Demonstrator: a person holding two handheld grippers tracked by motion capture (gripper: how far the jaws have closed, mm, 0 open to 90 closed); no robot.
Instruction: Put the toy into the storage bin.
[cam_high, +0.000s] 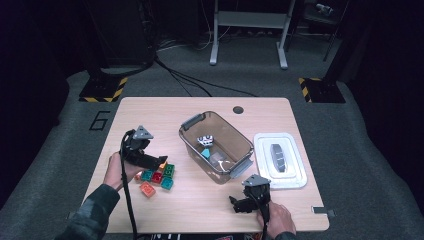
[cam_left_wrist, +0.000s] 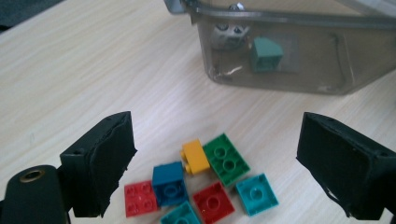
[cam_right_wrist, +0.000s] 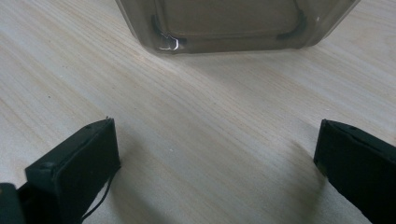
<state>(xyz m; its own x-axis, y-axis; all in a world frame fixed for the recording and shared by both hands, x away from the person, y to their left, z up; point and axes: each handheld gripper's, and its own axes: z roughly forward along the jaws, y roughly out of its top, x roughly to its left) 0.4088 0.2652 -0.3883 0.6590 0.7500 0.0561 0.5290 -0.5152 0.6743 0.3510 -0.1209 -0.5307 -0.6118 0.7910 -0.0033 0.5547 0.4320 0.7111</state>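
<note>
— Dark workshop, pale wooden table (cam_high: 200, 200): what is the left gripper (cam_left_wrist: 215, 158) doing?

— Hovering, jaws wide apart with nothing between them, over loose toy bricks (cam_left_wrist: 205, 186), the yellow brick (cam_left_wrist: 196, 156) nearest centre. The clear bin (cam_high: 216, 145) just beyond holds a few bricks.

— And the risk?

— The bricks touch one another; closing could catch two or scatter them. The right gripper (cam_high: 240, 205) rests open, empty, near the bin's corner.

On the counter (cam_high: 200, 200), the bricks (cam_high: 156, 179) lie left of the tub (cam_high: 216, 145); its lid (cam_high: 279, 160) lies right of it. Two pieces (cam_high: 205, 145) sit in the tub. My left tongs (cam_high: 161, 162) hang over the bricks.
</note>
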